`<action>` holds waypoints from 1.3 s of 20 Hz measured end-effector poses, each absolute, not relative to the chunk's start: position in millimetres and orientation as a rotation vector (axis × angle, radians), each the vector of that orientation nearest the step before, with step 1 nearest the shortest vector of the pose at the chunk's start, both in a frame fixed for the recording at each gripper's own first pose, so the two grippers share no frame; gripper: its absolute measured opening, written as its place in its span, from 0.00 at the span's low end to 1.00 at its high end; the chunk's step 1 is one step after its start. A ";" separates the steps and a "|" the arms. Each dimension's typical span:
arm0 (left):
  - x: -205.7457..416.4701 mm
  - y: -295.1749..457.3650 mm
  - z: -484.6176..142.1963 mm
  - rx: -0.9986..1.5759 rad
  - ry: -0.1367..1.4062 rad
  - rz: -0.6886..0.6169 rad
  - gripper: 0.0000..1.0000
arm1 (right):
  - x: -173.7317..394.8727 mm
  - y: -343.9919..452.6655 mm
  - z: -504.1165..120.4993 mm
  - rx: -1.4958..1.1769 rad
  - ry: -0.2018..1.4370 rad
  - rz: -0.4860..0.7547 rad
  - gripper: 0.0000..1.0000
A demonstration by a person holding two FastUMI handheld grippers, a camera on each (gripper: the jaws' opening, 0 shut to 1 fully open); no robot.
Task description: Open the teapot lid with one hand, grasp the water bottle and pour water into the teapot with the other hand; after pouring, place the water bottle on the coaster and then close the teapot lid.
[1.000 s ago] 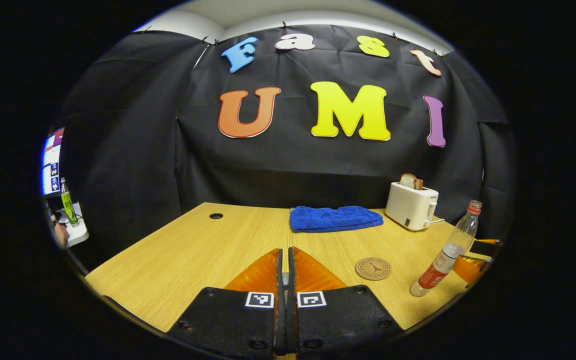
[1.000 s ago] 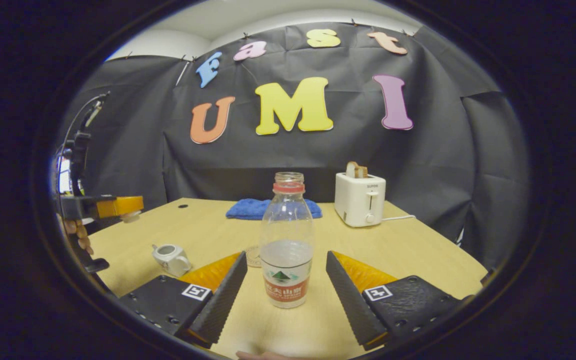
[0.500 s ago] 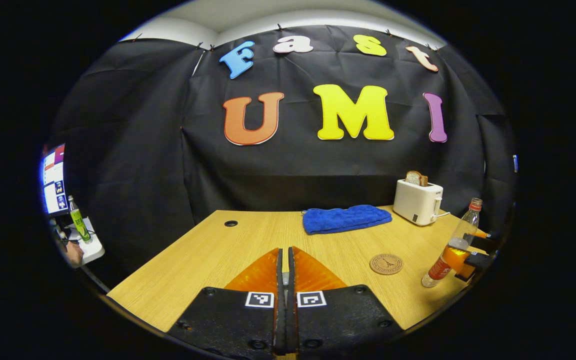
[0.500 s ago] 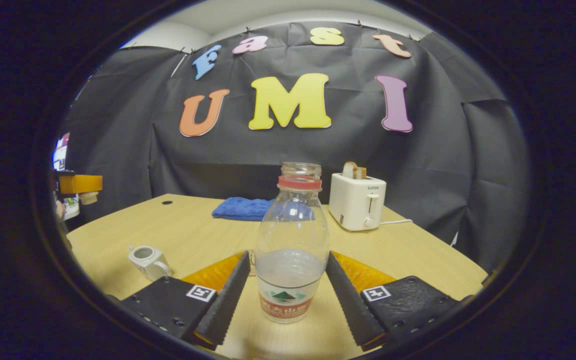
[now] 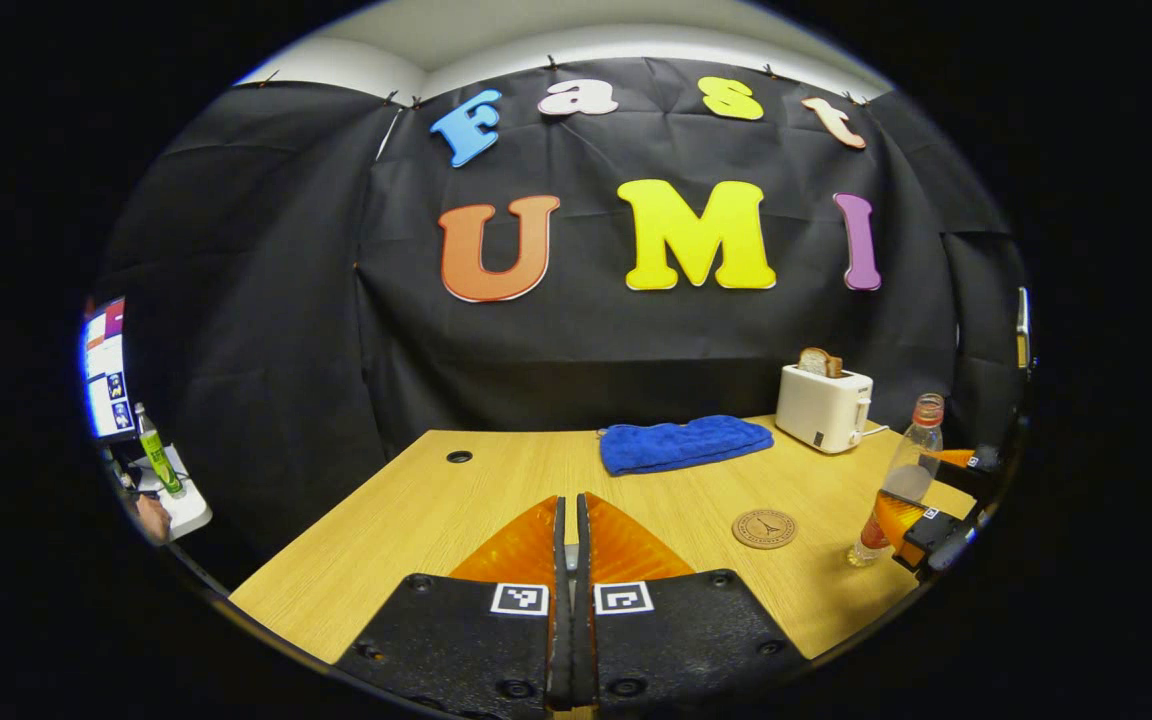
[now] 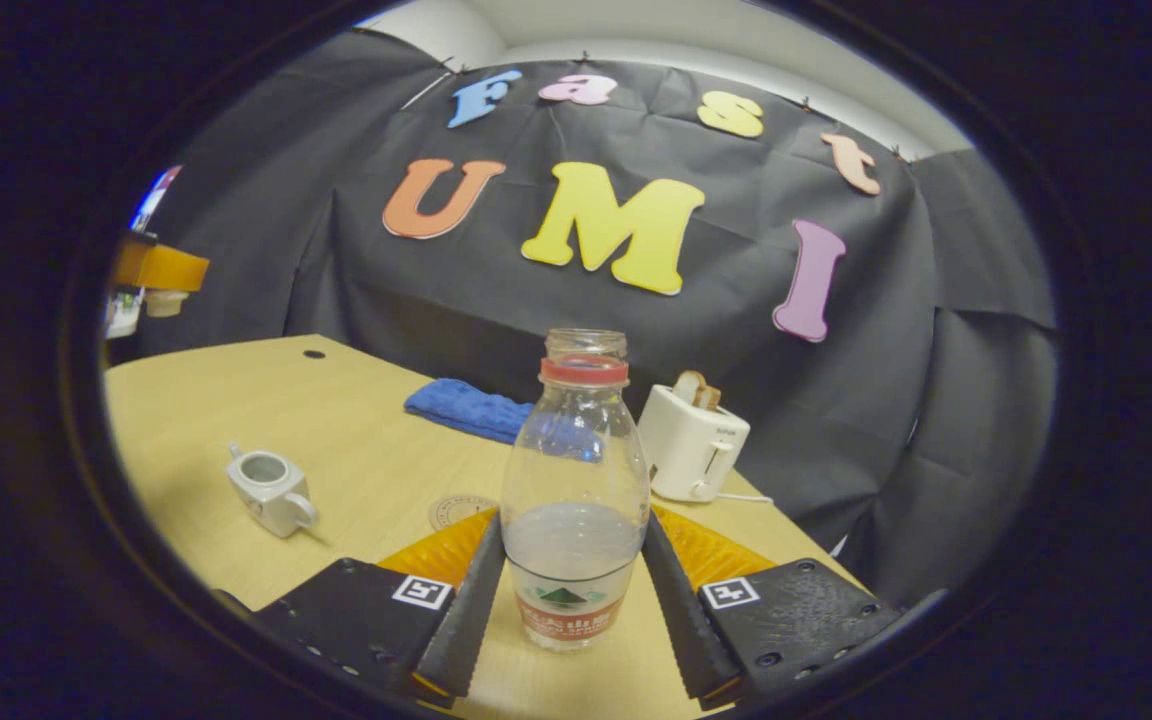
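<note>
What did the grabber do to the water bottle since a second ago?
The right gripper closed its open fingers onto the water bottle and now grips it, its view tilted. The left gripper stayed shut, holding the teapot lid aloft. Teapot, coaster, towel and toaster stayed put.

Counts: one table (image 5: 436, 500); one uncapped bottle (image 6: 574, 500) on it; one teapot (image 6: 271, 490), its lid off; one coaster (image 5: 764, 528); one blue towel (image 5: 684, 443); one toaster (image 5: 822, 407) holding what appears to be one slice of bread (image 5: 820, 362); two grippers (image 6: 572, 590) (image 5: 568, 540); beyond the table, one green bottle (image 5: 154, 460) and one screen (image 5: 102, 368)
</note>
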State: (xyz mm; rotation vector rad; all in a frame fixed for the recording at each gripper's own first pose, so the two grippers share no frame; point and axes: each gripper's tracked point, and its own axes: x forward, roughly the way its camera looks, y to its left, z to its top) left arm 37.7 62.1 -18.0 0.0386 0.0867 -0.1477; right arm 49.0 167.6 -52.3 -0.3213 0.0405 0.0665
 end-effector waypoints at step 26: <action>37.8 117.3 -15.0 0.072 0.069 -0.093 0.03 | 72.1 263.6 -79.8 -1.419 -0.074 -0.030 0.77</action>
